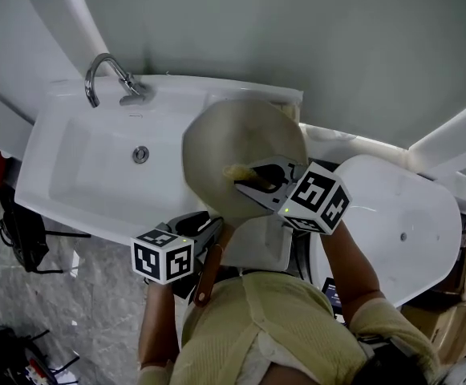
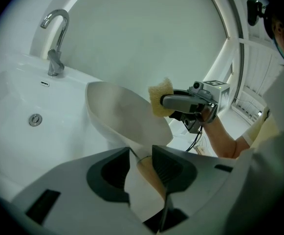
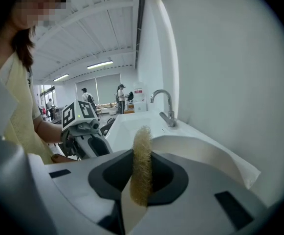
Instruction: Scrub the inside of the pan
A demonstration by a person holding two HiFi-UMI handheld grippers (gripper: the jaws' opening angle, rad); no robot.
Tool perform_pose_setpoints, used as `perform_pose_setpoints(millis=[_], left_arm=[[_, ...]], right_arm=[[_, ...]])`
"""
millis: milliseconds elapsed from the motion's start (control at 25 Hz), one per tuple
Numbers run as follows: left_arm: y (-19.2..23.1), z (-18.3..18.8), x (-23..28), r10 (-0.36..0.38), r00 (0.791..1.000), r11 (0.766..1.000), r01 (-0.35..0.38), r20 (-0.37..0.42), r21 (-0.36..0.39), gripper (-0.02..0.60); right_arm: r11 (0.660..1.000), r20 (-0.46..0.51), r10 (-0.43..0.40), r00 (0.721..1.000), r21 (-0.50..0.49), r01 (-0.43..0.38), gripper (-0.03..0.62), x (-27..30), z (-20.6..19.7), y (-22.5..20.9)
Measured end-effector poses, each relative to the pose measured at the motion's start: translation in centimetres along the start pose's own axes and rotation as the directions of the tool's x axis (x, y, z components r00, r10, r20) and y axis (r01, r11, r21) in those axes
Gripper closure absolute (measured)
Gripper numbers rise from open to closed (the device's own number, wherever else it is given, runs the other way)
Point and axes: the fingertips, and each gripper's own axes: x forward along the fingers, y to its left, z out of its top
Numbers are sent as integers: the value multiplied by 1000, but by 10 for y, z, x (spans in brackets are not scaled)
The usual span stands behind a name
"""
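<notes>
Tongs, two, one per hand: left tongs (image 1: pixel 210 229) shut tight on the wooden handle (image 2: pixel 149 174) of the pan, with nothing else between them; right tongs (image 1: pixel 247 175) drawn in to a narrow gap on a yellow sponge (image 3: pixel 142 165), which stands on edge between the jaws. Sink (image 1: pixel 72 175): white, single basin, drain (image 1: pixel 140 154) at its middle. Pan (image 1: pixel 237 139): pale, round, held in the air over the sink's right edge, tilted, carried only by its handle. Faucet (image 1: pixel 104 74): chrome, at the sink's back left corner, well apart from the pan. Sponge: placed at the pan's inside; whether it is pressing on the surface or just off it cannot be told. Hazards, as judged: scrubbing pressure falls far from the one hold on the handle, so the pan could twist in the left jaws or swing down against the sink's right edge. The sponge is soft and pinched across its thin side, so a hard stroke could fold it or drag it out of the right jaws.
</notes>
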Motion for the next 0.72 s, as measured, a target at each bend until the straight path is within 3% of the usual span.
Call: perform_pose_setpoints(millis=[200,400,720], left_arm=[[-2,0,-2,17,1000,1000,-17,5,23,399],[-13,1,-13,9,1000,995,-11,16,94,399],[-24,30,-35,45,984,987,-70,171,144,416]], right_arm=[[998,22,-50,999,42,49,510,-10,-8,-3],[994,39,-97,995,61,94,510,-21,-12,-5],[982,86,-164,983,108,155,510,-31,-15,-8]])
